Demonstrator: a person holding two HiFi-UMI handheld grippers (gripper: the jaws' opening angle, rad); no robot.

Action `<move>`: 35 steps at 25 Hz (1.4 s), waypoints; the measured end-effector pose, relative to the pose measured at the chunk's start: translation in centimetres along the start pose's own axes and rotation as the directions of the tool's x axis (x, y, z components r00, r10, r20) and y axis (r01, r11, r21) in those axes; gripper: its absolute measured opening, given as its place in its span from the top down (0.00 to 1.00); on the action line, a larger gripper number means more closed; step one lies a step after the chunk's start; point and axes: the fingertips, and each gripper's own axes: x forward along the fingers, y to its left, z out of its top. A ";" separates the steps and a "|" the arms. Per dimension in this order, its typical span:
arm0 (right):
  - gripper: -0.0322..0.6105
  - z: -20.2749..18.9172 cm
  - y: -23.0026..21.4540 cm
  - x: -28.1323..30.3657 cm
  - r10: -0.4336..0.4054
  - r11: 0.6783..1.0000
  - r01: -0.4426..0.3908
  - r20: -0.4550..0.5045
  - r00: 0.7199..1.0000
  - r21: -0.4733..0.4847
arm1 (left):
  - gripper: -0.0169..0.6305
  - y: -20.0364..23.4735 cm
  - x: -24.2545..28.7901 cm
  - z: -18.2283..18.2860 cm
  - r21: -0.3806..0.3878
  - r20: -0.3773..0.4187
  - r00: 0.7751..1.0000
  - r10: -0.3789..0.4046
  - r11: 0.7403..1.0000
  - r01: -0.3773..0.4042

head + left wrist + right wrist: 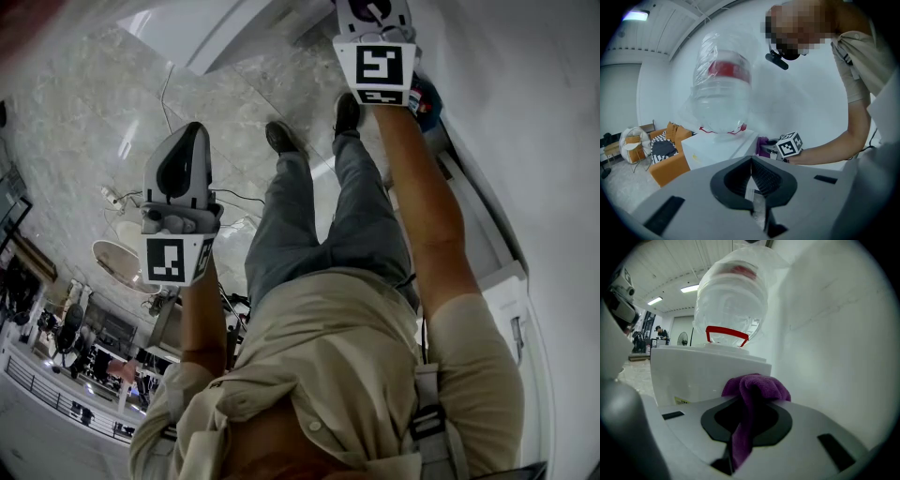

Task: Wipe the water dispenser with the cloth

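The water dispenser (723, 151) is a white cabinet with a clear upturned bottle (723, 93) on top, wrapped in plastic film. In the right gripper view the dispenser (705, 376) and its bottle (732, 301) stand close ahead. My right gripper (751, 397) is shut on a purple cloth (757, 387) that bunches out in front of the jaws. From the left gripper view, the right gripper (786, 146) holds the cloth (763, 143) at the cabinet's upper right edge. My left gripper (751, 163) is shut and holds nothing, well back from the dispenser. The head view shows the left gripper (181, 173) and the right gripper (375, 19) raised.
A white wall (834, 333) runs close on the right of the dispenser. An orange sofa (670, 157) and a round chair (633, 143) stand far left. The person's legs and shoes (281, 139) are on a marble floor with cables (230, 199).
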 end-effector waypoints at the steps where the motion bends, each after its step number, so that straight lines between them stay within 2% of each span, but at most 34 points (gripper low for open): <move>1: 0.87 -0.1 0.4 0.0 0.005 1.000 -0.005 -0.001 1.000 0.006 | 0.95 0.1 -0.1 -0.1 0.000 0.000 1.000 0.001 1.000 -0.001; 6: 0.87 -0.2 3.4 -0.6 0.047 0.998 -0.047 0.004 0.999 0.029 | 0.95 0.3 -0.2 -0.4 -0.002 -0.002 1.000 0.004 1.000 -0.004; 11: 0.87 -0.6 8.5 -1.6 0.138 0.990 -0.138 0.000 0.990 0.026 | 0.95 0.4 -0.2 -0.7 -0.004 -0.004 1.000 0.001 1.000 -0.001; 20: 0.87 -0.3 17.9 -4.3 0.346 0.937 -0.345 0.012 0.938 -0.050 | 0.95 0.3 -0.6 -1.5 -0.004 -0.010 1.000 -0.003 1.000 0.003; 29: 0.87 -1.0 20.5 -4.3 0.424 0.890 -0.415 0.008 0.906 -0.192 | 0.95 0.5 -0.5 -1.9 -0.002 -0.014 1.000 -0.005 1.000 0.005; 35: 0.87 -3.5 19.3 -3.1 0.420 0.881 -0.417 -0.036 0.907 -0.224 | 0.95 0.6 0.0 -2.4 -0.003 -0.023 1.000 0.001 1.000 -0.001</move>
